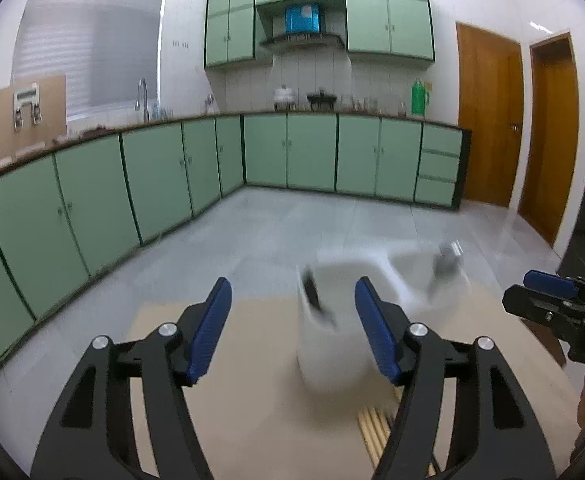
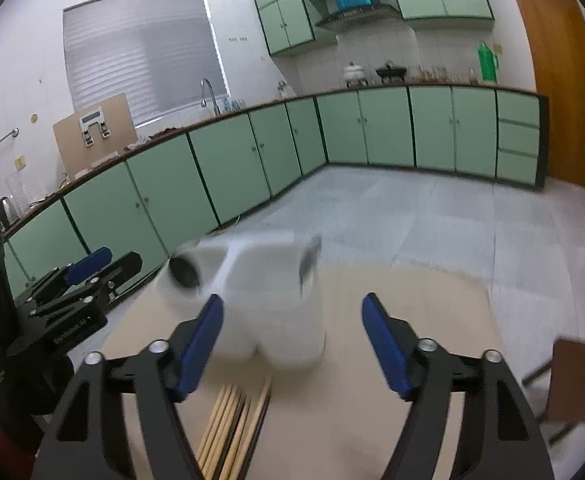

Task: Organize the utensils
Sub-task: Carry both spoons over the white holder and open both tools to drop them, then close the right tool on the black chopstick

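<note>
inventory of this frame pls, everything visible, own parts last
white holder: 1, white, blurred, several compartments, on the table ahead of both tools
chopsticks: a bundle, pale wood with some dark, lying on the table near the holder
table: 1, beige top
chair: 1, brown, right of the table
base cabinets: a long run, pale green, along the walls
green bottle: 1, on the far counter
doors: 2, brown wood
left tool: 1, black with blue pads, open
right tool: 1, same, open
</note>
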A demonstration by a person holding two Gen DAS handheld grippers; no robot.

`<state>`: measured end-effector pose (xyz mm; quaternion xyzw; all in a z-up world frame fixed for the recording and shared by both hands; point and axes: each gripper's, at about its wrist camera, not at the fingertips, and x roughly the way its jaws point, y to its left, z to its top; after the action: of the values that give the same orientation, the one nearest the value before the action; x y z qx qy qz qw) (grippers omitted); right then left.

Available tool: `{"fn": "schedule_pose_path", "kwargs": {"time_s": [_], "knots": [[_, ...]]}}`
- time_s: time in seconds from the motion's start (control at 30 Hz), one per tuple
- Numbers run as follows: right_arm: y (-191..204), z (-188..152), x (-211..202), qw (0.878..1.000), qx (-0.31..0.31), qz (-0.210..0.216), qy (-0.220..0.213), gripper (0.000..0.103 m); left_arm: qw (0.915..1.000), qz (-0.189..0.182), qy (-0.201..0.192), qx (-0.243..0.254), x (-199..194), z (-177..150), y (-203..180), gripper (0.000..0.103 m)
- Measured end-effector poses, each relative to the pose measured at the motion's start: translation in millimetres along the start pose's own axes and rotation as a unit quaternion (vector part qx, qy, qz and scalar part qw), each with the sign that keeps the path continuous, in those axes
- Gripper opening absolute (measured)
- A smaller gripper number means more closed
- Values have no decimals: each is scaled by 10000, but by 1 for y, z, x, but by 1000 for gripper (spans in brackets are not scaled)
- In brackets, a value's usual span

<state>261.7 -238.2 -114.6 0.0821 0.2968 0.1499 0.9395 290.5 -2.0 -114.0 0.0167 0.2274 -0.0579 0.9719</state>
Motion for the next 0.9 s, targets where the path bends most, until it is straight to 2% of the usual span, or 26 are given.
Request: {"fn": "schedule_pose_path", "kwargs": {"time_s": [0.17,0.3,0.47,0.67,0.8,0.9], "knots": [[11,-57,-27,9987,-47,-97,499,75,9973,-107,729,-44,-35,-57,-1,65],[17,-100,-43,9958,45,-146,898,75,9904,-100,1377,-81,-60,-109,-2,66],[32,-134,-54,9924,31,-165,1219,74,9823,-33,1873,-40,-78,-150,-2,66],[51,-162,-56,9889,-417,-238,1409,73,9760,51,2175,-115,-87,-171,-3,66],[61,-171,-53,9855,-779,-356,1465,70,9764,51,2154,-153,-92,-171,-3,67],[57,-178,-52,9837,-782,-452,1555,68,9766,29,2148,-115,-94,-171,-9,67]]}}
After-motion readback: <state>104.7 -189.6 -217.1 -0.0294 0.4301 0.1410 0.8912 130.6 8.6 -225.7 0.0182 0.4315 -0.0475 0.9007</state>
